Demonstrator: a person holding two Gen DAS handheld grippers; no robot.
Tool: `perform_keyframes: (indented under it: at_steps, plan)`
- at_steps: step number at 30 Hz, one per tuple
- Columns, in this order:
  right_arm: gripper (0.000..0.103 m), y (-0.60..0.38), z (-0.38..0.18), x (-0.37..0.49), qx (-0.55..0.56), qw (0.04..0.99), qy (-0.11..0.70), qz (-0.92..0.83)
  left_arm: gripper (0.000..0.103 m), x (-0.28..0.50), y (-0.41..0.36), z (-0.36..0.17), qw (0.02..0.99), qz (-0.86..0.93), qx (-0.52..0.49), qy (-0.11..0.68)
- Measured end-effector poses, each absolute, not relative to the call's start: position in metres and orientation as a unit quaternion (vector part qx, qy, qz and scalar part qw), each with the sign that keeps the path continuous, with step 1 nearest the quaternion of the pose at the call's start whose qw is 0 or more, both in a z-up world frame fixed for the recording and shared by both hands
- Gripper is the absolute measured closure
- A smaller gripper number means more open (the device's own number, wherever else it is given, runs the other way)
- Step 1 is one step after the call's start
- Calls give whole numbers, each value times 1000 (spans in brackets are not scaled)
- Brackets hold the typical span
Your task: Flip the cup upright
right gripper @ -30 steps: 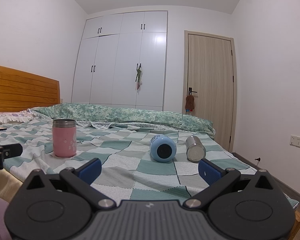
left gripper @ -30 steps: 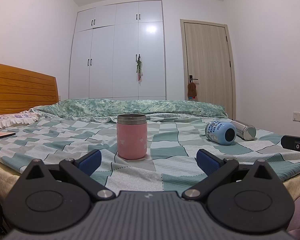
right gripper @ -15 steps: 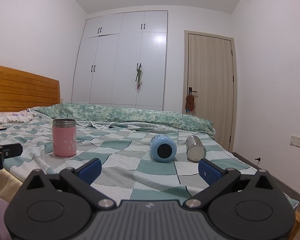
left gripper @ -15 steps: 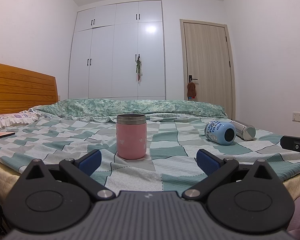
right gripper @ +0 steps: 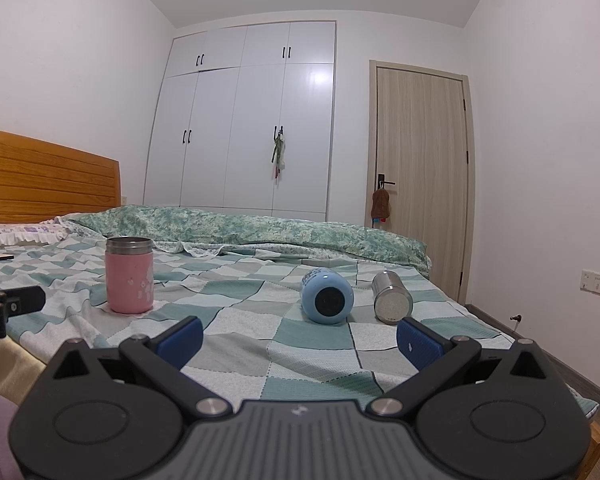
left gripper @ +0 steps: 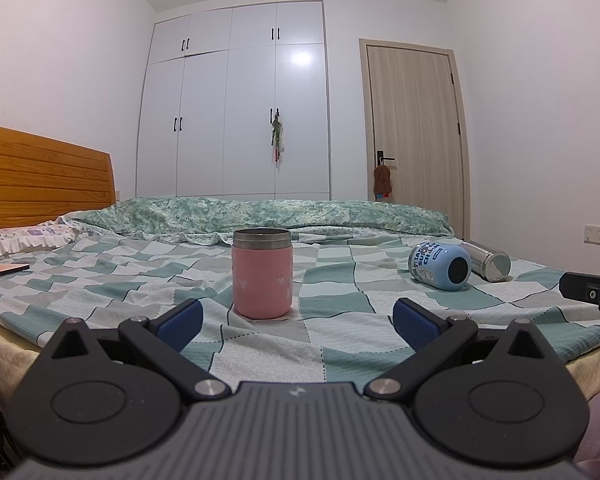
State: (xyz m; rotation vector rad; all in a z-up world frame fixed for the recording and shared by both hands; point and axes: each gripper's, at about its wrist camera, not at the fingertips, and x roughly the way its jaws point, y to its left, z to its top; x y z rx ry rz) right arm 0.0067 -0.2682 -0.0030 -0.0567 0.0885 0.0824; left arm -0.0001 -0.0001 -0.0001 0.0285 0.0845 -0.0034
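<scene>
The pink cup (left gripper: 262,274) stands upright on the bed (left gripper: 340,344), its steel rim on top. In the left wrist view it sits straight ahead, just beyond the spread left claw (left gripper: 296,318), which holds nothing. To its right, well apart, the blue cup (left gripper: 440,266) lies on its side, and this view shows the printed lettering on its wall. The steel cup (left gripper: 487,263) lies just behind it.

The right wrist view faces the two lying cups end-on: the blue cup (right gripper: 327,296) shows only its dark round base, the steel cup (right gripper: 392,297) its flat grainy end, the two near each other but apart. The right claw (right gripper: 299,338) is spread wide and empty. The pink cup (right gripper: 129,276) stands off to the left here.
</scene>
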Motion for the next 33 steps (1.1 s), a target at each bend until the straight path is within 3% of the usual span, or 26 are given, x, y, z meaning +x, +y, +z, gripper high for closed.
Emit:
perform_keyframes:
  at_steps: [18, 33]
  plan:
    - [0, -268, 11, 19, -18, 994, 84, 61, 0, 12, -18, 21, 998, -36, 2, 52]
    - [0, -272, 84, 169, -61, 982, 151, 94, 0, 158, -62, 72, 990, -107, 66, 65]
